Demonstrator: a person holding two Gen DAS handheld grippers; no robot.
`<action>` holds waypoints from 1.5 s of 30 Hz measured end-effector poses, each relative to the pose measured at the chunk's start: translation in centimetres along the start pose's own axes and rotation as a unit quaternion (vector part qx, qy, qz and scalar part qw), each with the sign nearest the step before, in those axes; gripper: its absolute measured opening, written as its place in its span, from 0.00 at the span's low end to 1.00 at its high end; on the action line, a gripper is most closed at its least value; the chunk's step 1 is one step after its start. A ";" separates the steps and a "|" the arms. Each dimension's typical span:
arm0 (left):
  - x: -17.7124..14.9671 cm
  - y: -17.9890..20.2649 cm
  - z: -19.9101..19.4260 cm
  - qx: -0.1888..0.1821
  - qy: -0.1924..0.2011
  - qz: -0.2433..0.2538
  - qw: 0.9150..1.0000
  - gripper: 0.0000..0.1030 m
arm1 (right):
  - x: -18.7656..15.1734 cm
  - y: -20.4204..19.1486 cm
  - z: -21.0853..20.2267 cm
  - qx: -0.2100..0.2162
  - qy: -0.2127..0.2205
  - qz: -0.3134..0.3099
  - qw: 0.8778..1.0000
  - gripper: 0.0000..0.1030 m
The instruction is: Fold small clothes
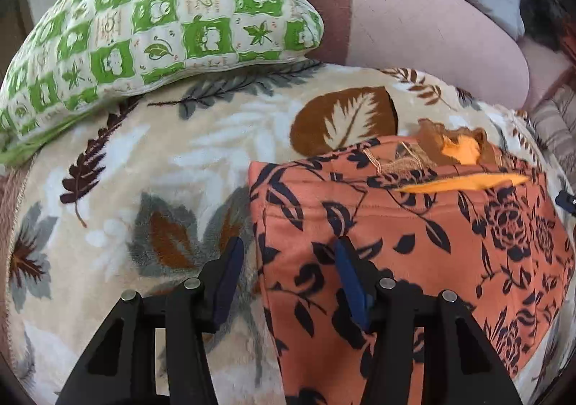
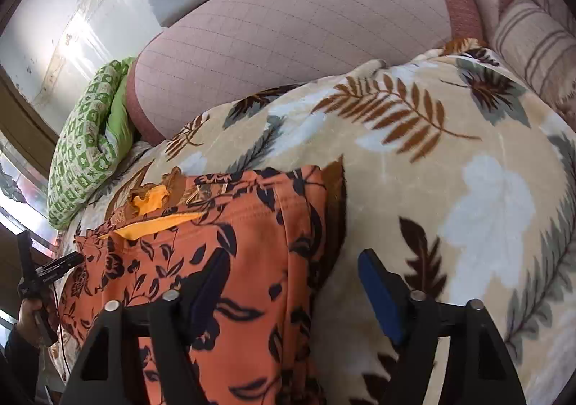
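Orange cotton garment with black floral print [image 1: 414,243], already folded into a rough rectangle, lies flat on the cream plush blanket with brown and grey leaf pattern [image 1: 144,160]. A yellow-orange lining strip [image 1: 464,181] shows at the far end.

Key relation: each gripper straddles one long side edge. The left gripper [image 1: 288,253] has its left pad over blanket and its right pad over cloth, with the garment's left edge running between them, away from the camera. The right gripper [image 2: 293,268] mirrors that: left pad over cloth, right pad over blanket, garment's right edge between. The long axis runs roughly away from both cameras, toward the far lining end. Both are about equally near, at the near end.

Jaws: both sets stand apart, nothing clamped. Pads are blue. I can't tell whether the tips touch the fabric or hover just above it.

My read: next is pinching both near corners and carrying them toward the far end. The edges look stacked several layers deep, so there's a risk of catching only the top layer, or blanket pile with it.

Room: a bed or sofa. A green-and-white checked cartoon-print pillow [image 1: 151,19] lies far left and a pink quilted cushion with maroon trim [image 2: 295,34] behind. In the right wrist view, a hand [image 2: 30,315] holds the left gripper's handle.
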State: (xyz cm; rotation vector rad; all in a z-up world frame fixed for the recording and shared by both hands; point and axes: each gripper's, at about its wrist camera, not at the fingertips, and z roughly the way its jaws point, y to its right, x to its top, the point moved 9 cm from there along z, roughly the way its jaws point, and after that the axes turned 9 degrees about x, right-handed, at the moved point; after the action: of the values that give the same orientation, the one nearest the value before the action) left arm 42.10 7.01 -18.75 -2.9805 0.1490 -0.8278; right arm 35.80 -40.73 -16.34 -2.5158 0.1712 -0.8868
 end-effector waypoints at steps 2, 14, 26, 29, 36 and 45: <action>0.2 0.1 -0.1 -0.002 0.009 0.000 1.000 0.51 | 0.6 -0.7 0.6 -0.002 0.000 -0.016 1.000 0.63; 0.9 -0.3 -1.5 -0.007 0.042 0.001 0.999 0.06 | 1.2 -1.5 2.1 -0.062 -0.004 -0.069 0.996 0.07; 2.1 -3.0 1.9 0.037 0.037 -0.062 0.997 0.25 | 2.0 1.9 3.8 -0.078 0.012 -0.001 0.997 0.10; 2.3 -3.9 0.3 0.046 0.058 -0.070 0.995 0.31 | 1.4 1.9 2.5 -0.087 0.028 0.003 0.996 0.13; 1.5 -3.3 -7.0 0.000 0.112 -0.055 0.992 0.53 | 0.1 -5.7 -1.5 0.008 0.050 -0.036 0.998 0.22; -4.8 -0.9 -1.3 0.026 -0.002 -0.057 0.998 0.67 | -3.2 -2.9 3.0 0.031 0.000 0.103 0.994 0.80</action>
State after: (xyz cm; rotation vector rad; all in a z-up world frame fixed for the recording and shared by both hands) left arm 37.36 8.36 -20.02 -2.9652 -0.0424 -0.8243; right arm 35.02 -36.18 -18.90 -2.3890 0.3893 -0.7951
